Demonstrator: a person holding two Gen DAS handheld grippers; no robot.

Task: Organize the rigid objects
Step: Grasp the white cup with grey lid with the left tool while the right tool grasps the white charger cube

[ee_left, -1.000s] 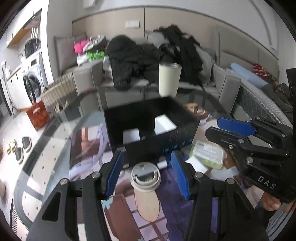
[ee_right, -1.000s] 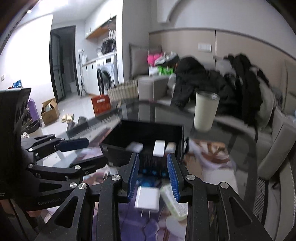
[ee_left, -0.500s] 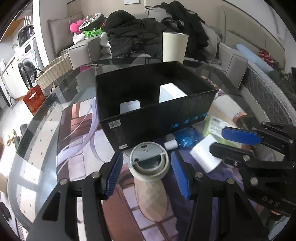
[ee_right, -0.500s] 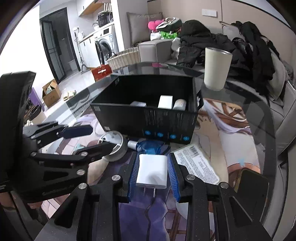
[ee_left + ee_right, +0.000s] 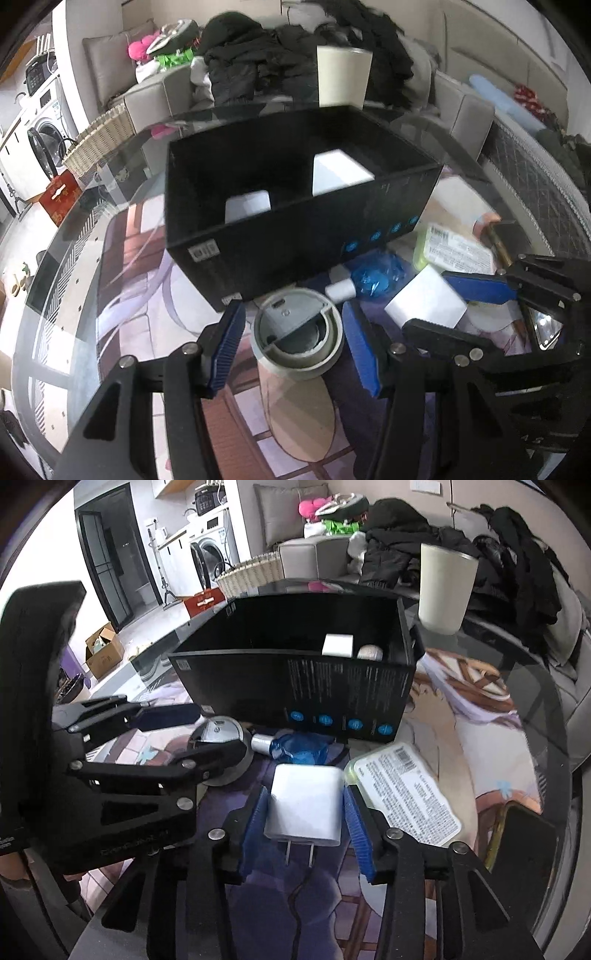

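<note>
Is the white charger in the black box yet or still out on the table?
Out. The white charger lies on the table in front of the black box, prongs toward the camera, between the right gripper's open jaws.

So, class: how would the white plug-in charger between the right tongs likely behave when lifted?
The white charger looks like a rigid block, so probably stiff. Its smooth sides might slip in the right tongs. Its flat faces suggest it won't roll.

Premises: a lived-in home, living room open to a laundry corner. Far side: grey sofa (image 5: pixel 306 554) heaped with dark clothing (image 5: pixel 399 546). Far left: front-loading washing machine (image 5: pixel 210 559), wicker basket (image 5: pixel 251 574), cardboard box (image 5: pixel 105 651) on a pale tiled floor. Near: glass table (image 5: pixel 535 709) over a printed mat.
</note>
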